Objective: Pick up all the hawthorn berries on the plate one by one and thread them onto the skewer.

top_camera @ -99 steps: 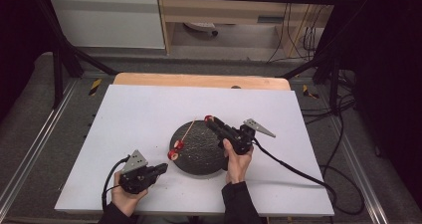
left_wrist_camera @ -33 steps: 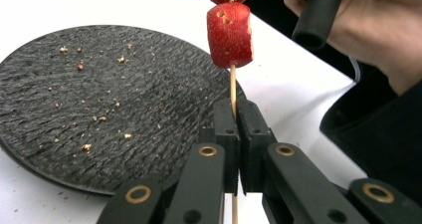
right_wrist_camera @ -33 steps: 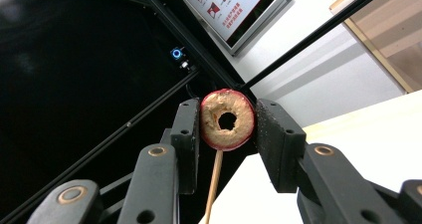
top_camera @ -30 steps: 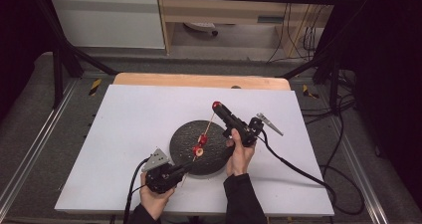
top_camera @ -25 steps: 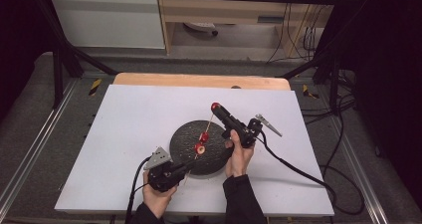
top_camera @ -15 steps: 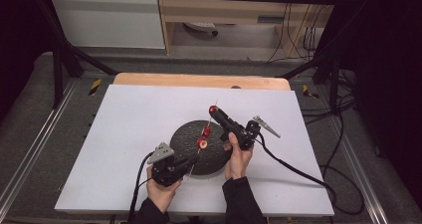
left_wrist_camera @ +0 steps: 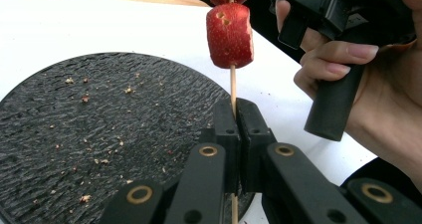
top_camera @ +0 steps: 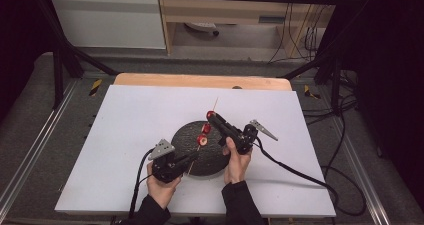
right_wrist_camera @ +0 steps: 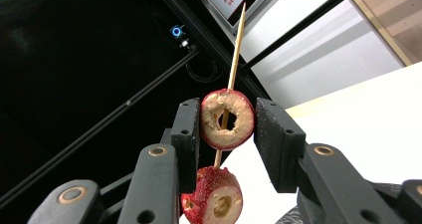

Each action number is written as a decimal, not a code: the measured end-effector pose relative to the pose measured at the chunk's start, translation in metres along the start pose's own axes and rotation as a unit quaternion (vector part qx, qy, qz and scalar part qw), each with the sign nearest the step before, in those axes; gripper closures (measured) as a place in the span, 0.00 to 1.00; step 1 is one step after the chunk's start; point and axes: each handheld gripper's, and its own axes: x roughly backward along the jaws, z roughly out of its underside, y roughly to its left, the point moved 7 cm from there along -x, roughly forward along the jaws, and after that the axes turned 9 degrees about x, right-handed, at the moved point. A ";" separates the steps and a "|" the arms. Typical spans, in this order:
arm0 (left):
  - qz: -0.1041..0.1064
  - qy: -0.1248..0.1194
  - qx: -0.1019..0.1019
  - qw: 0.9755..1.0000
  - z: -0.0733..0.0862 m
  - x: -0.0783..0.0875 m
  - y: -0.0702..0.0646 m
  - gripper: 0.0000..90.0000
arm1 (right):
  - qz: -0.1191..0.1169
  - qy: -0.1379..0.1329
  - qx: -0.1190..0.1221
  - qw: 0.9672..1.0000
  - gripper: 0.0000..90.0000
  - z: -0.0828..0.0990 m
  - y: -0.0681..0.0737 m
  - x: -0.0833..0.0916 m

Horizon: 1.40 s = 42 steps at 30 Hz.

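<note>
High view: a thin wooden skewer (top_camera: 200, 147) carrying two red fruit pieces is held slanted above a round black slate plate (top_camera: 186, 141) that rests on the white table (top_camera: 125, 120). The left gripper (top_camera: 192, 157), held in the person's left hand (top_camera: 161, 187) at the near edge of the table, is clenched on the lower end of the skewer. The right gripper (top_camera: 212, 116), held in the right hand (top_camera: 236, 161), is closed on the upper fruit piece (top_camera: 210, 115) near the skewer's pointed top. The lower fruit piece (top_camera: 202, 139) is seen on the stick between the two grippers, over the plate.

In the left gripper view, the two black jaws are seen pressed together on the bare stick (left_wrist_camera: 232, 87), which rises straight from them to the lower fruit piece (left_wrist_camera: 229, 35); the slate plate (left_wrist_camera: 99, 134), flecked with crumbs, lies behind and to the left, and the right hand (left_wrist_camera: 358, 79) with its gripper handle is seen at the right.

In the right gripper view, the cored upper fruit piece (right_wrist_camera: 227, 119) is seen clamped between the two jaws, its pale cut face turned toward the camera, with the skewer (right_wrist_camera: 236, 50) passing through its hollow and pointing up and away. The lower fruit piece (right_wrist_camera: 211, 196) is seen beneath it.
</note>
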 end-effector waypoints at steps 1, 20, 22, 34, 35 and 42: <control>0.000 0.001 0.000 1.000 0.000 0.000 0.000 0.98 | 0.000 0.001 0.000 1.000 0.71 0.000 0.000 0.000; -0.009 0.007 -0.005 1.000 0.003 0.007 0.011 0.98 | 0.020 0.065 0.042 0.997 0.48 0.001 -0.006 0.003; -0.012 0.008 -0.006 1.000 0.004 0.009 0.014 0.98 | 0.026 0.080 0.056 0.995 0.40 -0.002 -0.009 0.007; -0.026 0.029 -0.022 0.999 0.007 0.018 0.027 0.98 | 0.068 0.208 0.153 0.964 0.07 0.000 -0.035 0.038; -0.027 0.033 -0.025 0.999 0.007 0.019 0.028 0.98 | 0.069 0.216 0.159 0.961 0.06 0.000 -0.038 0.041; -0.035 0.049 -0.037 0.997 0.006 0.027 0.036 0.98 | 0.084 0.284 0.202 0.934 0.01 0.009 -0.059 0.071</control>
